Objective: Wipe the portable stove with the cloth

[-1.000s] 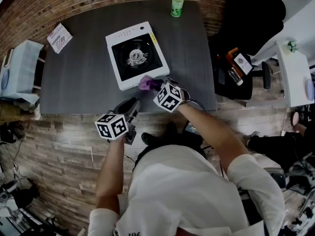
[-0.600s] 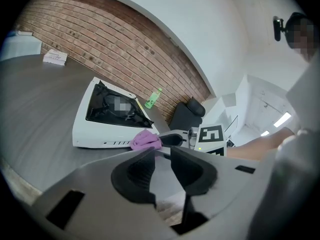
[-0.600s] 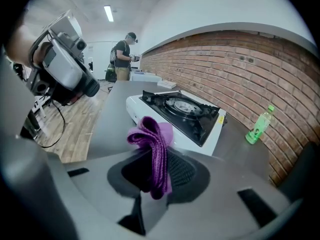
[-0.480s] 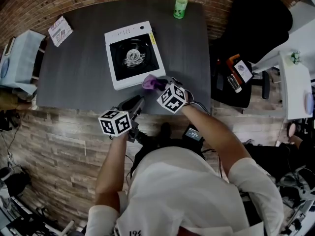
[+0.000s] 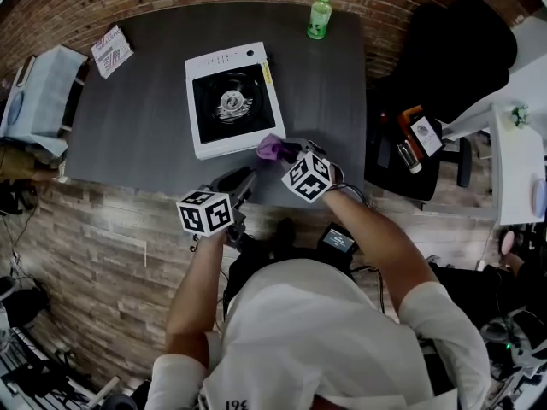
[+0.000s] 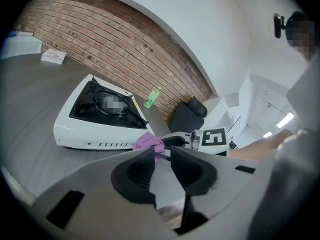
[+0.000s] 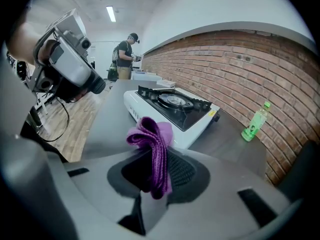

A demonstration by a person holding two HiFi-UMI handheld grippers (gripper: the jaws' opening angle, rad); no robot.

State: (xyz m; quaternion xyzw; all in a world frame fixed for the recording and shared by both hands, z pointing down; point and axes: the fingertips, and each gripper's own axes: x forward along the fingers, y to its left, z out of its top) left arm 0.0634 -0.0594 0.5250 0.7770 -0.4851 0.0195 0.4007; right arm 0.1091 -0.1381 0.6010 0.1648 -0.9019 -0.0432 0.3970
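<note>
The portable stove (image 5: 226, 101), white with a black burner top, lies on the dark grey table (image 5: 137, 135); the left gripper view shows the stove (image 6: 100, 116) too. My right gripper (image 5: 286, 149) is shut on a bunched purple cloth (image 5: 272, 148), held just off the stove's near right corner. In the right gripper view the cloth (image 7: 155, 149) stands up between the jaws of that gripper (image 7: 159, 159), with the stove (image 7: 172, 106) beyond it. My left gripper (image 5: 244, 176) hovers over the table's near edge, shut and holding nothing (image 6: 162, 151).
A green bottle (image 5: 320, 15) stands at the table's far right edge. A booklet (image 5: 113, 51) lies at the far left corner. A black chair (image 5: 444, 58) is right of the table, and a person (image 7: 122, 56) stands far off in the room.
The head view has shifted a little. The right gripper keeps the cloth by the stove's near right corner, and the left gripper stays at the table's near edge.
</note>
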